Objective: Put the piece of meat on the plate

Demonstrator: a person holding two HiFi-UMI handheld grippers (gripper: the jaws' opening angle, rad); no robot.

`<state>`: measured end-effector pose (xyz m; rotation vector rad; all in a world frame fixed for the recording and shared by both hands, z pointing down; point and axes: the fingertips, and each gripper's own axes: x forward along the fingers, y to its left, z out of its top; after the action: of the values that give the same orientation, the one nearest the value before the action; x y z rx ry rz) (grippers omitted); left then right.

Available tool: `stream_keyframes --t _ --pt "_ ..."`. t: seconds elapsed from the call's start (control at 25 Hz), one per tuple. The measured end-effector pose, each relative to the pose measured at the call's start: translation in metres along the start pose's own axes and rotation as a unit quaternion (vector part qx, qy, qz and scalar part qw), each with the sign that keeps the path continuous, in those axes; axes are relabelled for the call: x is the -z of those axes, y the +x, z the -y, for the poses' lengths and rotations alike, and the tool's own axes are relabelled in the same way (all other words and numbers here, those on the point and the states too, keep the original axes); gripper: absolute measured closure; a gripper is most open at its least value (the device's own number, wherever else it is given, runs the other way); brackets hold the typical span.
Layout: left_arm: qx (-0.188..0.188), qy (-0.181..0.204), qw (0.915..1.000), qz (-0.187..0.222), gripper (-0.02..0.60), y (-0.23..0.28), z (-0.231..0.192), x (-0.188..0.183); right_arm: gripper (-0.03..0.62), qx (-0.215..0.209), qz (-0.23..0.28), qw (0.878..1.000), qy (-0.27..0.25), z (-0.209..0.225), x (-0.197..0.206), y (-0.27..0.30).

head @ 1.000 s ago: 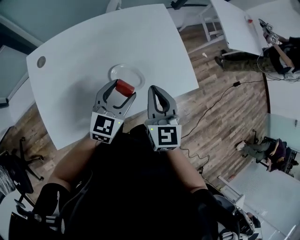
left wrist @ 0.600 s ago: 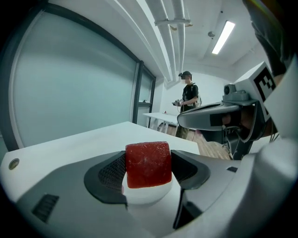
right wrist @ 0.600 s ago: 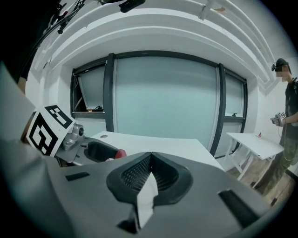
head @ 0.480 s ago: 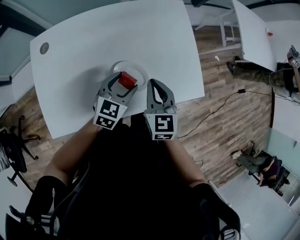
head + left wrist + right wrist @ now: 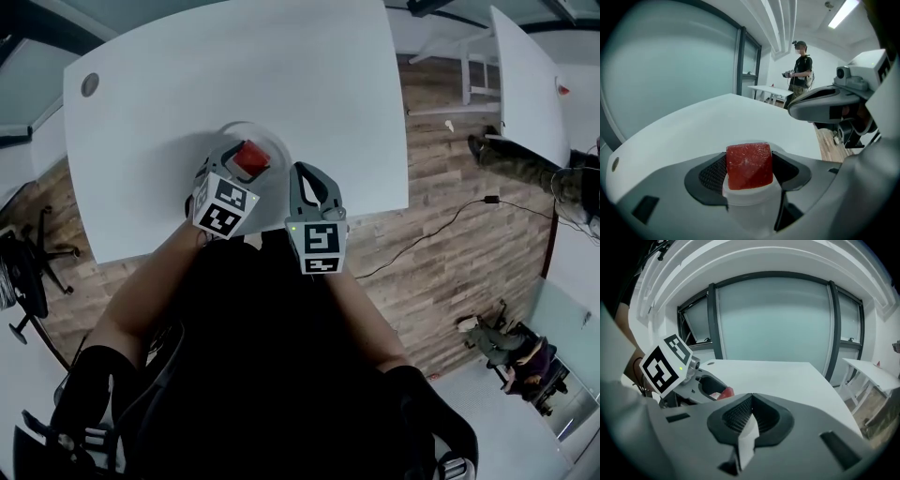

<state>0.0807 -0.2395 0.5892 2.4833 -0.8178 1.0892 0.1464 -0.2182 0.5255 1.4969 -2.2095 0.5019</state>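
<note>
Left gripper: your left gripper (image 5: 242,165) has its jaws clamped on the piece of meat (image 5: 250,158). In the left gripper view the red block sits squarely between the two ribbed pads, so the grip looks secure.
Meat: it is held in the air, not resting on anything, and hangs over the plate (image 5: 275,140).
Plate: the clear plate sits on the white table (image 5: 309,75) at 12 o'clock from your left marker cube (image 5: 224,206). Its rim shows past the jaws at 1 o'clock of the meat.
Why so held: the gripper points away from you across the near table edge. That puts the meat above the dish rather than beside it, ready to go straight down.
Right gripper: your right gripper (image 5: 306,172) is at 3 o'clock of the left one. Its jaws are pressed together with nothing between them, and it is parked clear of the plate so that it does not crowd the drop.
Step in hand: judging by this, you are at the placing stage. Lowering and then parting the left jaws remain.
Risk: the plate looks light, so a nudge from a jaw tip could slide it.
Background: a person (image 5: 800,70) stands well apart, at another table.
</note>
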Motion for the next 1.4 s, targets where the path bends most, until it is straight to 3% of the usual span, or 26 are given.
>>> stream_keyframes --t 0.28,0.44,0.52,0.92,1.12,1.28,1.4 --pt "0.004 0.002 0.9965 -0.084 0.281 0.024 0.002 0.015 0.591 0.000 -0.006 1.000 0.013 0.019 0.007 0.000" --pt "0.017 -0.020 0.9916 -0.127 0.282 0.037 0.005 0.017 0.591 -0.004 -0.012 1.000 0.017 0.028 0.013 -0.001" --pt "0.022 -0.008 0.9904 -0.136 0.282 0.040 0.007 0.015 0.591 -0.006 -0.015 1.000 0.016 0.030 0.014 0.000" --pt "0.031 0.020 0.9902 -0.135 0.281 0.041 0.008 0.016 0.591 -0.021 -0.009 1.000 0.000 0.025 -0.001 0.004" --pt "0.054 0.025 0.9894 -0.133 0.281 0.037 0.015 0.016 0.591 -0.020 -0.004 1.000 -0.012 0.025 -0.010 0.000" --pt "0.054 0.031 0.9917 -0.113 0.281 0.026 0.015 0.006 0.591 -0.014 0.008 1.000 -0.018 0.026 -0.022 -0.004" --pt "0.042 0.038 0.9955 -0.076 0.281 0.012 0.015 -0.006 0.591 -0.015 0.017 1.000 -0.018 0.023 -0.030 -0.005"
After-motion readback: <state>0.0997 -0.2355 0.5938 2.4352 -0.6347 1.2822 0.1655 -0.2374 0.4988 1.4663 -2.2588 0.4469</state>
